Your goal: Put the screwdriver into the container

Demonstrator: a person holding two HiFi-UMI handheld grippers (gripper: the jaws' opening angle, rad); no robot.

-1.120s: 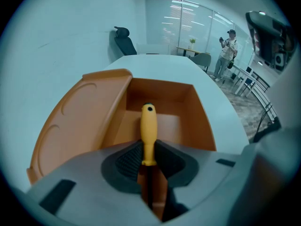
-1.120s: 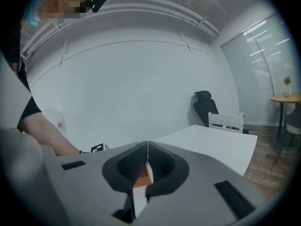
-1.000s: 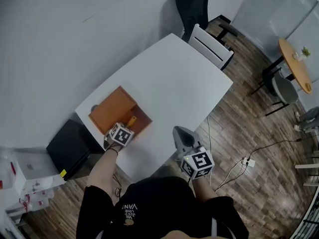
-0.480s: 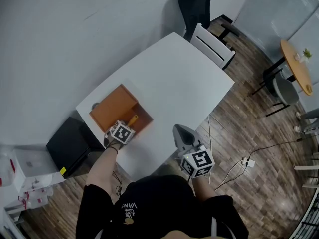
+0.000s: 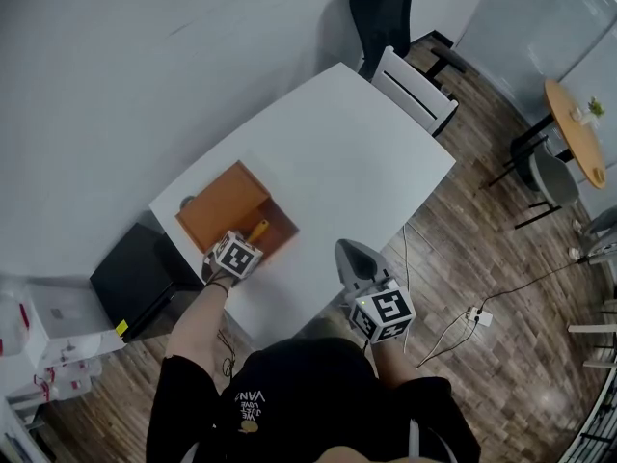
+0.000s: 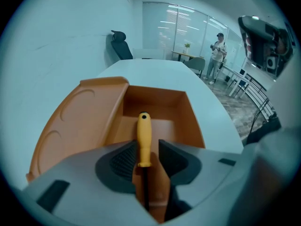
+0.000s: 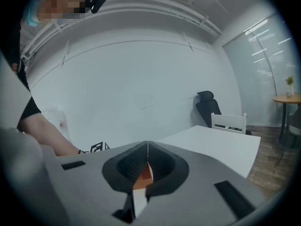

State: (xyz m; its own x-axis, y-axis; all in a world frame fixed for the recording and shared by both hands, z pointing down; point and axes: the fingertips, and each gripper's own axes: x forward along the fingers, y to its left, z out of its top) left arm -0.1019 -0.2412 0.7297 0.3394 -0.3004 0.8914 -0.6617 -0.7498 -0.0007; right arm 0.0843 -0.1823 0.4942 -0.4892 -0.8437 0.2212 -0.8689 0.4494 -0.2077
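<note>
Two jaws of the left tongs (image 6: 147,150) have just been spread off the yellow screwdriver (image 6: 144,133) between them, over the orange container (image 6: 190,112). The placing is judged nearly done. The right tongs (image 7: 147,160) are pressed together, empty.

Yellow-handled screwdriver (image 6: 144,140) — inside open orange container (image 6: 155,100).

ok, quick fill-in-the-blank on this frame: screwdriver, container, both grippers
The screwdriver has a ___ handle.
The jaws of the left gripper are ___, with the screwdriver between them.
The jaws of the right gripper are ___.
The container is ___ in colour.
Missing words: yellow; open; shut; orange.
Note: the left gripper's jaws have just been opening.
</note>
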